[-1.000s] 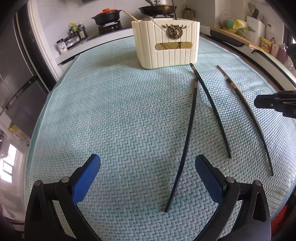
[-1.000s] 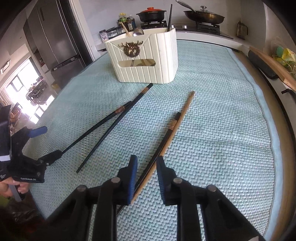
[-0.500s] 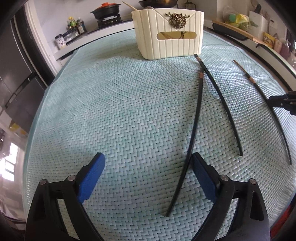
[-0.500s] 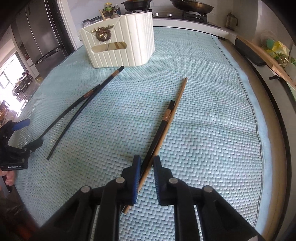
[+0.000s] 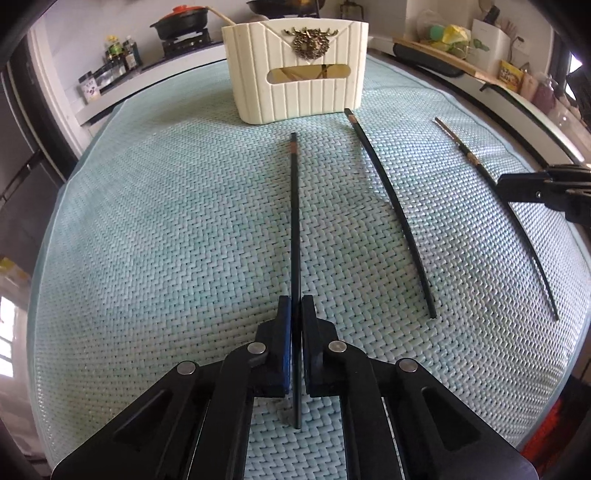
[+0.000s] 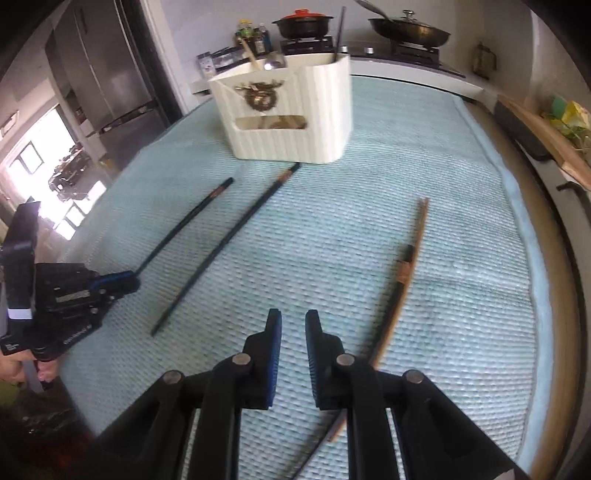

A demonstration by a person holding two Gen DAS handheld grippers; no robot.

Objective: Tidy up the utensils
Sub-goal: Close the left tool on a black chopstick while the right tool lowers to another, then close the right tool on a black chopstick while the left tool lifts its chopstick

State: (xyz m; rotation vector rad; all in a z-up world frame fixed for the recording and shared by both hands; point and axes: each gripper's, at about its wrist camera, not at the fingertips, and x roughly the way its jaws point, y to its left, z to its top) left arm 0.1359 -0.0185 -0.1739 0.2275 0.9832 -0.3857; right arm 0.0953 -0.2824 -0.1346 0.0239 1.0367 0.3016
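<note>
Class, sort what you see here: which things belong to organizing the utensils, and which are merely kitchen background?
Belongs to the job:
held black chopstick
loose black chopstick
wooden chopstick
cream utensil holder

Just lying about:
red-lidded pot
frying pan
spice jars

Both wrist views face the holder [image 5: 297,70] (low, close).
</note>
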